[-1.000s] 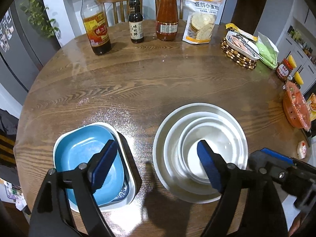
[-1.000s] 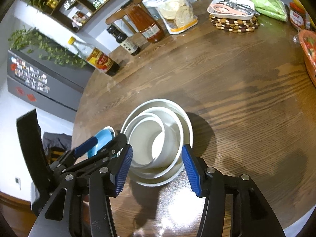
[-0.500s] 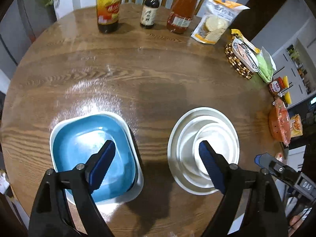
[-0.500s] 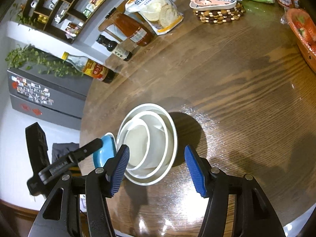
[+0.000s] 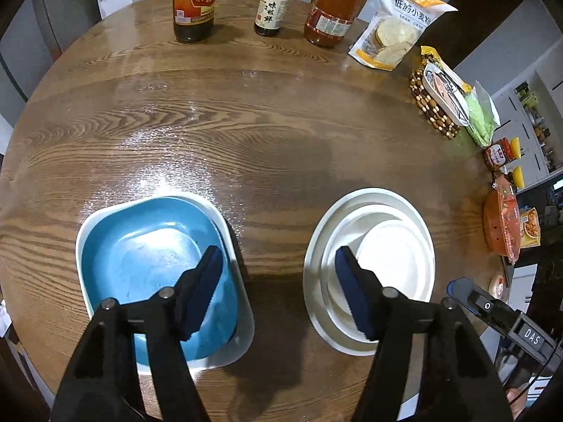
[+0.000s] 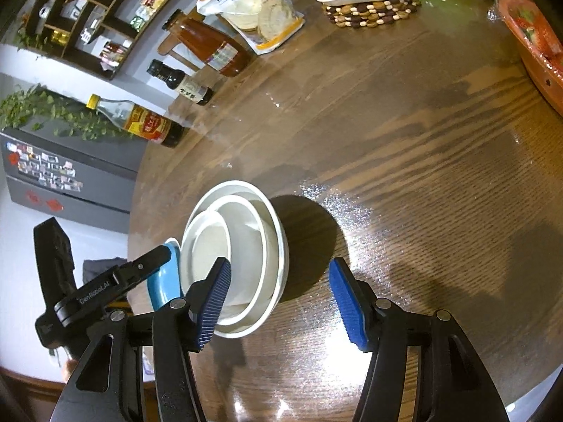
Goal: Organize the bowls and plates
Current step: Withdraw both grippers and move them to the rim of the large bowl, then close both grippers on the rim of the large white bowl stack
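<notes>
A blue square plate [image 5: 140, 263] lies nested in a white square plate [image 5: 242, 337] at the near left of the round wooden table [image 5: 246, 123]. To its right stand three nested white bowls [image 5: 394, 260], also in the right wrist view as the nested white bowls [image 6: 246, 246]. My left gripper [image 5: 278, 263] hovers above the bare wood between the two stacks, its jaws closing with nothing between them. My right gripper [image 6: 279, 277] is open above the table just right of the bowls, its left finger over their rim. The blue plate's edge [image 6: 162, 281] shows behind the left gripper's body.
Three sauce bottles [image 5: 274, 3] and a flour bag [image 5: 397, 31] line the far edge. A beaded trivet with a small tray [image 5: 436, 105], a green bag [image 5: 482, 116], jars and an orange basket [image 5: 503, 221] sit along the right edge. Chairs stand behind the table.
The left gripper has tilted further downward and its jaws have narrowed. The right gripper has drifted slightly, so the bowls now sit further left in its view. Neither has taken hold of anything.
</notes>
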Available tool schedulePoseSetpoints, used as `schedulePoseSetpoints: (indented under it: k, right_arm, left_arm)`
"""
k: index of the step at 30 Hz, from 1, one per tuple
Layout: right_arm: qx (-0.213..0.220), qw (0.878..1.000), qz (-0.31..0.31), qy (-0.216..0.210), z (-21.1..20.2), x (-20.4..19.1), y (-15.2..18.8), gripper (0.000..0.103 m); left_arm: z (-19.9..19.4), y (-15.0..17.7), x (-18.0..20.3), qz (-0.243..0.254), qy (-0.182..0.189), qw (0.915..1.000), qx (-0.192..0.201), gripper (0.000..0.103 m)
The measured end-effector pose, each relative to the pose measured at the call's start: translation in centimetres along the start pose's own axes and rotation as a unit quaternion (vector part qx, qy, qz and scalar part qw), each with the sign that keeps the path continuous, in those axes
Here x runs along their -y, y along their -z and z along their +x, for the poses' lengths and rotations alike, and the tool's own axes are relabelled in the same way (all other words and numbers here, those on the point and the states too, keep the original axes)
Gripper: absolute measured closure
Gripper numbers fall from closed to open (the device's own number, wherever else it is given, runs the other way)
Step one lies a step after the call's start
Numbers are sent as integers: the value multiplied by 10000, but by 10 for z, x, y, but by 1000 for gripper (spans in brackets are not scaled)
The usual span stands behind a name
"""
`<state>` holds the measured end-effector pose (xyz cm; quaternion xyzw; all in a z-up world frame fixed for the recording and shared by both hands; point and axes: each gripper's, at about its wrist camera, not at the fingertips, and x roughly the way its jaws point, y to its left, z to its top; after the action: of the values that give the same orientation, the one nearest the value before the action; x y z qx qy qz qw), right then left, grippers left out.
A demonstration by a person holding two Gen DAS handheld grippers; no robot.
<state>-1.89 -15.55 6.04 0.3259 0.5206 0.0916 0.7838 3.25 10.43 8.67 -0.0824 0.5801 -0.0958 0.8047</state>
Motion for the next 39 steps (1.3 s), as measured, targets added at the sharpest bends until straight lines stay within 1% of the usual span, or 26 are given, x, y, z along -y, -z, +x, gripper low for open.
schedulePoseSetpoints:
  k: [1, 3, 9, 12, 14, 21, 25, 29, 31, 32, 34, 35, 37, 38, 39]
  right_arm:
    - [-15, 10000, 6, 16, 2, 0, 0, 43]
    - [-16, 10000, 2, 69, 4, 1, -1, 44]
    - [96, 9996, -39, 251, 4, 4, -2, 49]
    - [44, 9993, -79, 362, 7, 6, -2, 56]
    - [-7, 9991, -68, 422, 12, 8, -2, 57]
    - [-57, 9988, -149, 457, 18, 6, -3, 58]
    - [-303, 9986, -73, 416, 32, 7, -1, 58]
    - [-297, 9986, -28, 438, 33, 7, -2, 58]
    - [-307, 9985, -12, 449, 33, 7, -2, 58]
    - [-315, 9985, 7, 444, 33, 7, -2, 58]
    - [-312, 9985, 11, 447, 34, 7, -2, 58]
    - [-312, 9986, 23, 427, 34, 7, -2, 58]
    - [-293, 9987, 56, 407, 35, 7, -2, 58]
    - [-285, 9987, 56, 409, 35, 8, -2, 58]
    - [-275, 9988, 64, 405, 35, 7, -2, 58]
  left_arm:
    - [2, -1, 1, 11, 12, 10000, -17, 43]
    - [5, -3, 3, 21, -13, 10000, -39, 49]
    - [12, -6, 1, 8, -22, 9999, -119, 53]
    - [15, -7, 1, 9, -50, 9999, -150, 53]
    - [17, -7, 0, 5, -72, 9998, -175, 53]
    - [24, -8, 4, 151, -160, 9994, -259, 54]
    - [24, -8, 5, 233, -209, 9992, -255, 55]
    - [25, -8, 9, 381, -301, 9983, -306, 56]
    - [32, -8, 10, 478, -286, 9968, -570, 61]
    - [39, -8, 10, 500, -208, 9950, -835, 65]
    - [41, -11, 9, 533, -213, 9945, -879, 64]
    - [41, -12, 10, 552, -195, 9943, -889, 66]
    - [41, -12, 13, 599, -254, 9945, -819, 66]
    - [41, -11, 14, 614, -259, 9946, -798, 69]
    - [42, -11, 15, 614, -228, 9947, -798, 74]
